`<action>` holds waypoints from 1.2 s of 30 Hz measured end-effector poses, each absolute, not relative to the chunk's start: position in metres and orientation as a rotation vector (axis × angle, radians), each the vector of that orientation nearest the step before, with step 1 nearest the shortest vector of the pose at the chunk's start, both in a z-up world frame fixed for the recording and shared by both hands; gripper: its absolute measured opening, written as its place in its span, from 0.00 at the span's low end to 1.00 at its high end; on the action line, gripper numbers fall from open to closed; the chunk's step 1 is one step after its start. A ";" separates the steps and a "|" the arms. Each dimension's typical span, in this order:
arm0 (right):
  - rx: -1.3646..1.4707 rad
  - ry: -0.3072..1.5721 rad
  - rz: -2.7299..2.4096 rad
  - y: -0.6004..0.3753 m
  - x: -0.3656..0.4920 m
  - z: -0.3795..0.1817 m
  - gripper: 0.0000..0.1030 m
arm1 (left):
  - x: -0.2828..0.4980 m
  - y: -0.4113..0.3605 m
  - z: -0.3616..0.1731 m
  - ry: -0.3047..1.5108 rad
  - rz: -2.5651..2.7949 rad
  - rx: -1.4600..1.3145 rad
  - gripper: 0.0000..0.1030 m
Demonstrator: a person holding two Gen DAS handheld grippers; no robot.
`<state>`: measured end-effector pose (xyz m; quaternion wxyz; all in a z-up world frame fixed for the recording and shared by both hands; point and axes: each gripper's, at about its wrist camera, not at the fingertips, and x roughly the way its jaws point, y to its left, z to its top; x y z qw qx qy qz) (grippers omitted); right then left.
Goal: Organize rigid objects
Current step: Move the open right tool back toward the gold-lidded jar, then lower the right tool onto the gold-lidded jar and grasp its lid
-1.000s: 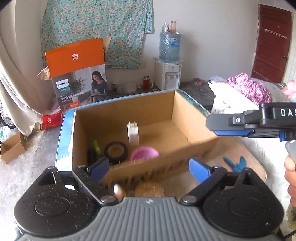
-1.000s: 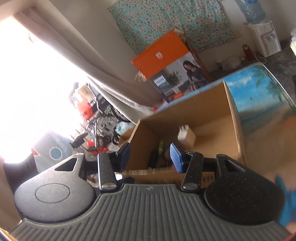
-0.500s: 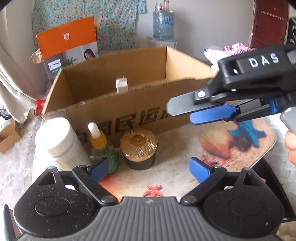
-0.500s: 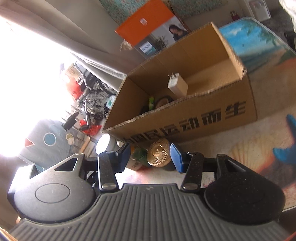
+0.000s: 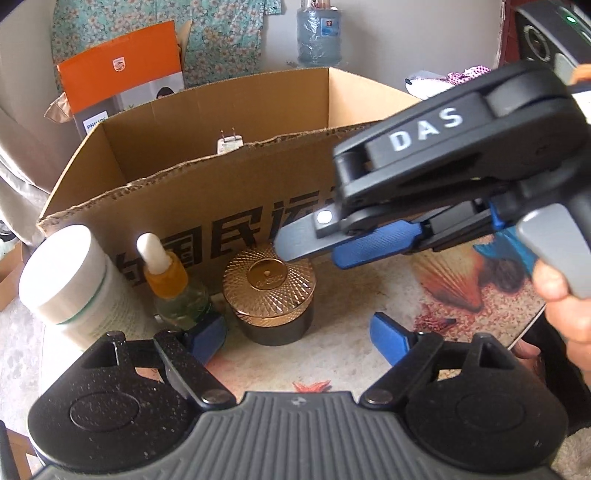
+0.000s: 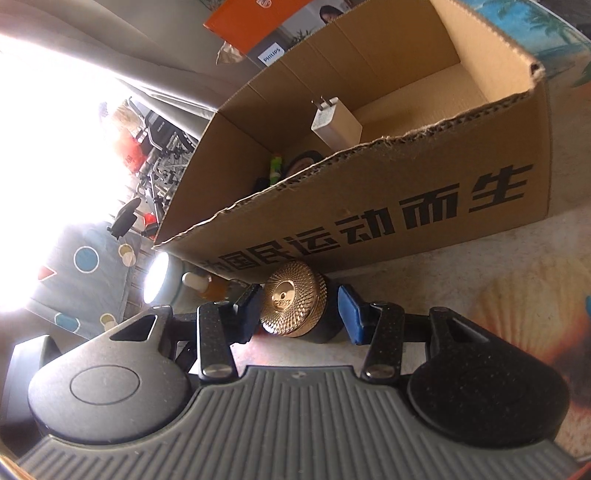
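Observation:
A gold-lidded dark jar [image 5: 271, 291] stands on the table in front of the cardboard box [image 5: 207, 206], beside a dropper bottle [image 5: 173, 280] and a white jar [image 5: 70, 284]. My left gripper [image 5: 297, 338] is low before them; its jaws are closing, with nothing between the pads. The right gripper [image 5: 314, 254] reaches in from the right, just over the gold lid. In the right wrist view the gold jar [image 6: 293, 306] sits between the fingers of my right gripper [image 6: 299, 315]. Those jaws are closing, and the pads do not visibly press on it. A white charger [image 6: 334, 123] stands inside the box [image 6: 369, 206].
A black tape ring [image 6: 303, 162] and a green item lie in the box's left end. Behind the box stand an orange printed carton [image 5: 122, 74] and a water bottle [image 5: 319, 33]. A hand [image 5: 565, 306] holds the right gripper. The seashell-print tabletop [image 5: 461, 288] spreads right.
Both grippers have sunk from above the box's opening to table level in front of it. The right gripper has closed in until the gold jar sits between its fingers.

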<state>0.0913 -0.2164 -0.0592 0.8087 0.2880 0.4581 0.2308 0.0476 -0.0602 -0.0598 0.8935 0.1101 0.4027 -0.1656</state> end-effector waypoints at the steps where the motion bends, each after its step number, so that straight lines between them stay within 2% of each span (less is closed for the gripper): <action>1: 0.613 0.983 0.495 -0.216 0.094 -0.061 0.42 | 0.049 -0.062 -0.060 0.837 -0.345 0.230 0.84; 17: 0.561 1.040 0.576 -0.203 0.119 -0.067 0.43 | 0.056 -0.063 -0.067 0.851 -0.347 0.209 0.83; 36: 0.557 1.038 0.521 -0.233 0.098 -0.065 0.44 | 0.065 -0.083 -0.065 0.838 -0.457 0.223 0.83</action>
